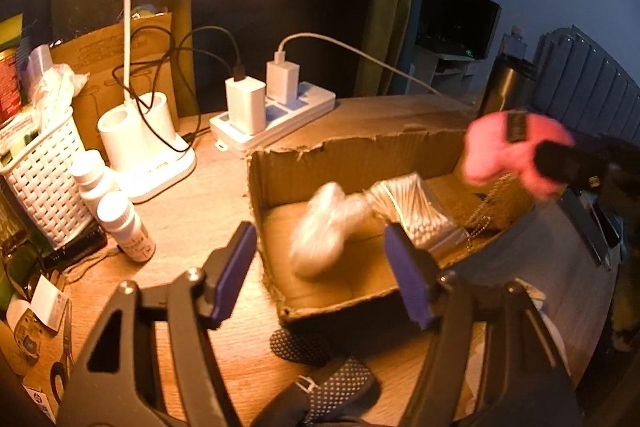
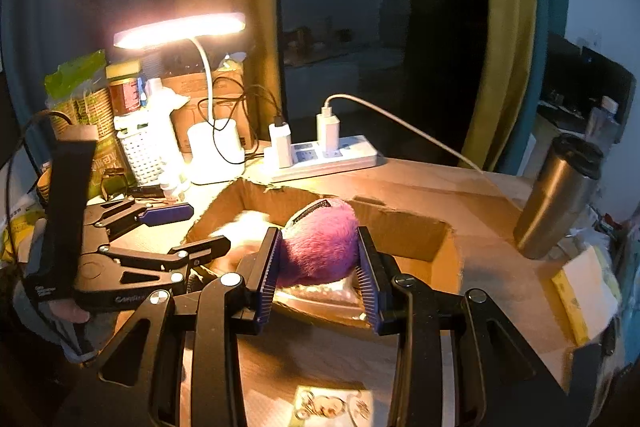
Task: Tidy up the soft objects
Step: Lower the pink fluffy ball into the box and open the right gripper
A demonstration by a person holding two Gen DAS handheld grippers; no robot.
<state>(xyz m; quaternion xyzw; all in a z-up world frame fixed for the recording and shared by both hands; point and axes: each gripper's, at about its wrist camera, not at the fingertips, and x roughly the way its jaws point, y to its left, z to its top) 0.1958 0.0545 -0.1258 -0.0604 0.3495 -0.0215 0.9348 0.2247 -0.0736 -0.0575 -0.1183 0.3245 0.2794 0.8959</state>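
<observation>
Sitting on the wooden desk (image 1: 192,211) is a big cardboard box (image 2: 404,227) with its top torn open. Over the box, the right gripper (image 2: 318,259) pinches a fluffy pink pouch (image 2: 324,247) between its two pads. The left gripper (image 1: 320,267) hangs at the near edge of the box with its fingers spread wide and nothing between them. Down inside the box lie a blurry clear plastic bag (image 1: 324,227) and a bag of cotton swabs (image 1: 416,211), side by side. A dark dotted cloth (image 1: 332,383) lies on the desk just in front of the box.
</observation>
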